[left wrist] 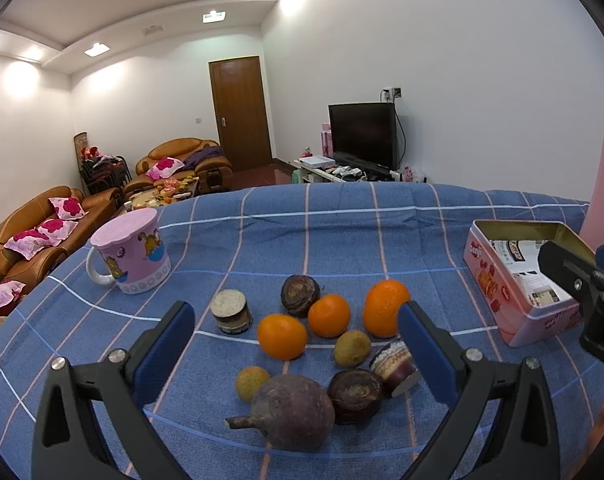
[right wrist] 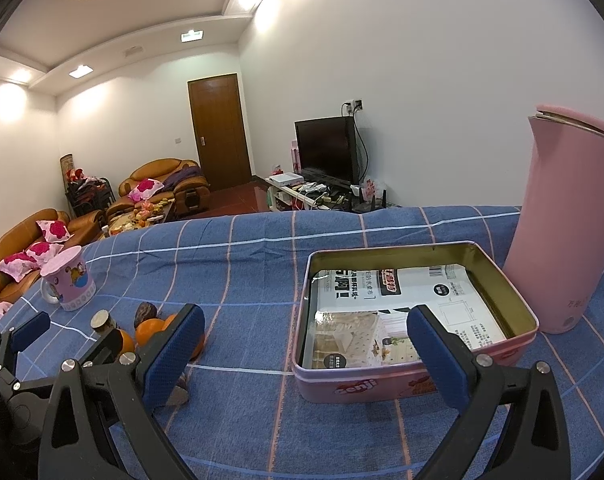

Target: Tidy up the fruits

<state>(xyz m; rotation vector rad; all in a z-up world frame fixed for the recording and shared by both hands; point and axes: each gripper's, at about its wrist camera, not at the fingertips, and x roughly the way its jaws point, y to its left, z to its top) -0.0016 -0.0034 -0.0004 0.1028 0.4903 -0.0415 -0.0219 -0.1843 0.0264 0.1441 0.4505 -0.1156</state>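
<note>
Fruit lies in a cluster on the blue checked cloth [left wrist: 342, 232]: three oranges [left wrist: 281, 336], two small yellow-green fruits [left wrist: 352, 348], dark brown round ones [left wrist: 299, 294] and a large purple root-like one [left wrist: 291, 412]. My left gripper [left wrist: 297, 354] hovers over the cluster, open, nothing between its fingers. A pink tin box [right wrist: 416, 316], open with printed paper inside, sits at the right. My right gripper [right wrist: 306, 354] is open above the tin's near-left corner. The tin [left wrist: 518, 280] and the right gripper also show at the right edge of the left wrist view.
A pink lidded mug [left wrist: 131, 256] stands at the back left of the cloth. A tall pink kettle [right wrist: 566, 232] stands right of the tin. Two short cut sugarcane-like pieces [left wrist: 231, 312] lie among the fruit. Sofas, a TV and a door lie beyond the table.
</note>
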